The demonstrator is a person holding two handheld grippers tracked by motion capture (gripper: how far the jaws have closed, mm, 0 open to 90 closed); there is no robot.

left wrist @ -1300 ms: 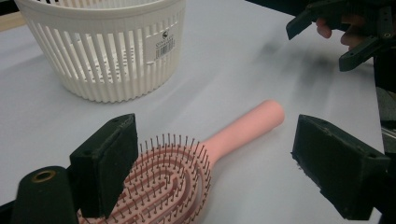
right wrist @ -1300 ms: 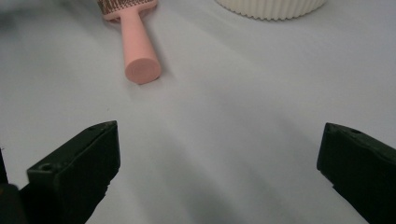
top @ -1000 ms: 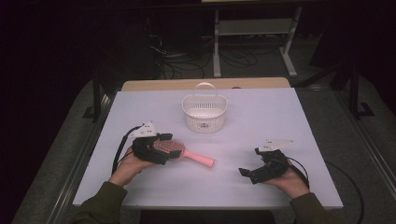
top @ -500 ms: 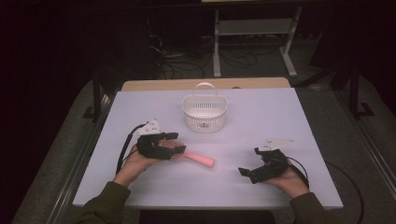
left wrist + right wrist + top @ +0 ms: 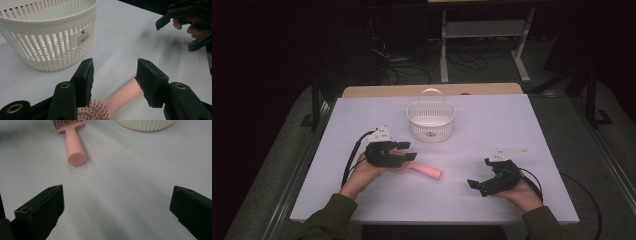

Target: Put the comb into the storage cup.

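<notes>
High view shows the left gripper (image 5: 404,151) on the white table (image 5: 522,130), lying over the bristle head of a pink brush (image 5: 424,171). The handle of the brush sticks out past the jaws, toward the right gripper (image 5: 477,186), and its round end lies on the table between the two grippers, nearer to the left one.

Left gripper view looks along its two black jaws. They have just been closing, and they now stand half spread. The brush (image 5: 117,98) lies between and below them: the bristle head is at the root of the jaws, and the handle runs forward under the gap. One pad is just beside the bristles, and the other pad is close over the handle, but I cannot tell if the pads already press on the brush. A white basket (image 5: 47,35) stands ahead of the left jaw, near it but apart. Farther off, beyond the right jaw, the other hand with its gripper is seen.

Right gripper view shows its own jaws spread wide, with nothing between them but bare table (image 5: 120,195). The brush (image 5: 75,147) lies ahead of its left jaw, well apart, with the round end of the handle pointing at the camera. The basket (image 5: 145,124) is farther ahead.
</notes>
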